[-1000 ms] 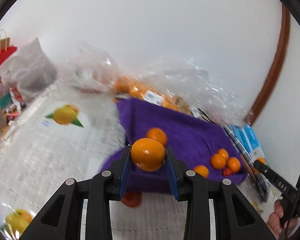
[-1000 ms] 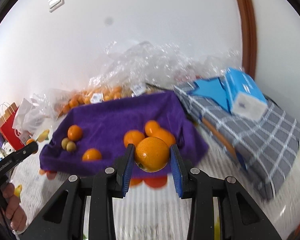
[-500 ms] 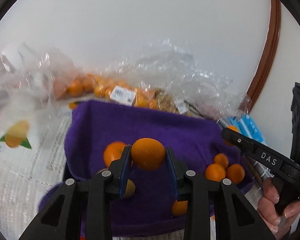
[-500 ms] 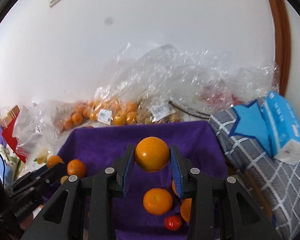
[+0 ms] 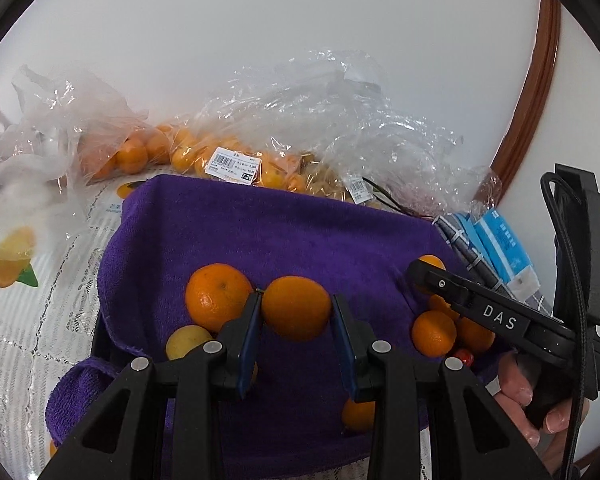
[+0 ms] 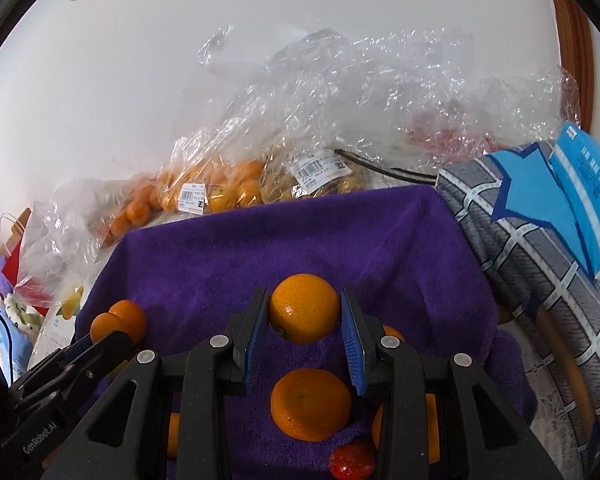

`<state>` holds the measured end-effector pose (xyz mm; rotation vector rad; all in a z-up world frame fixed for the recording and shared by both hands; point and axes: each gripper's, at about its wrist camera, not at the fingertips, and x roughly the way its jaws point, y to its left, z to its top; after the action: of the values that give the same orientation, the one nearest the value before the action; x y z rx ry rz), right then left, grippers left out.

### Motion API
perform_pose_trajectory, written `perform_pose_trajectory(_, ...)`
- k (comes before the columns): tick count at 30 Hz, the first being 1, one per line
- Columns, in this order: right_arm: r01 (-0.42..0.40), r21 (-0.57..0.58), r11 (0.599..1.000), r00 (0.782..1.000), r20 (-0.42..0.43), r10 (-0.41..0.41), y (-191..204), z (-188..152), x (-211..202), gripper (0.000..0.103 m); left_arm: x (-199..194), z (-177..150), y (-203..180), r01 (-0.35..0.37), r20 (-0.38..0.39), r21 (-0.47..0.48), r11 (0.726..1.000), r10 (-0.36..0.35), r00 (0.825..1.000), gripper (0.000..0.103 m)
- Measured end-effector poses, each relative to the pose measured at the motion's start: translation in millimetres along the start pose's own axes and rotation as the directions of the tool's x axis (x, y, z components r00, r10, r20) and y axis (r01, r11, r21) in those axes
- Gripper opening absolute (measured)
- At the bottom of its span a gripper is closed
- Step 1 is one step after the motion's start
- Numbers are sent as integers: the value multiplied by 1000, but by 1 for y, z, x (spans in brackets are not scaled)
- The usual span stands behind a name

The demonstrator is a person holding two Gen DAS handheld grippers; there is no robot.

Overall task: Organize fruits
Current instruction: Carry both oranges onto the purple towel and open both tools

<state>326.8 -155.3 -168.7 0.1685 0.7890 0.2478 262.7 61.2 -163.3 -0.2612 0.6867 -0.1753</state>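
Purple towel (image 5: 284,232) under both hand-held grippers: left (image 5: 296,316) and right (image 6: 305,316) each clamping an orange (image 5: 296,307) (image 6: 304,307). Placing step; next, lower and release.

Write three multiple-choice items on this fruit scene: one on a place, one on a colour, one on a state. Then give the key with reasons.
1. Where do the bagged oranges lie?
A. behind the cloth, by the wall
B. on the tissue pack
C. inside the left claw

2. What colour is the cloth under the loose fruit?
A. green
B. purple
C. white

3. What is the state of the right claw?
A. open and empty
B. shut on an orange
C. shut on a strawberry

Key:
1 A: the clear bags sit past the cloth's far edge, against the wall.
2 B: the cloth is purple in both views.
3 B: its blue pads press both sides of an orange; the left claw likewise holds its own orange.
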Motion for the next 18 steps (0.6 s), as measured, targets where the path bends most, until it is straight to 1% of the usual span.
perform_pose_trajectory(5, 2, -12, 1000, 1000, -15, -2, 2, -3, 5, 35, 5, 0, 2, -12, -21, -7, 1000, 12, 1000, 32)
perform_pose_trajectory(11, 36, -66, 997, 999, -4, -36, 9, -7, 7, 36, 8, 0, 0, -30, -37, 1, 1000, 30, 999, 32)
perform_pose_trajectory(18, 46, -103, 994, 999, 11, -45, 14, -11, 3, 36, 11, 0, -2, -41, -49, 14, 999, 41, 998, 32)
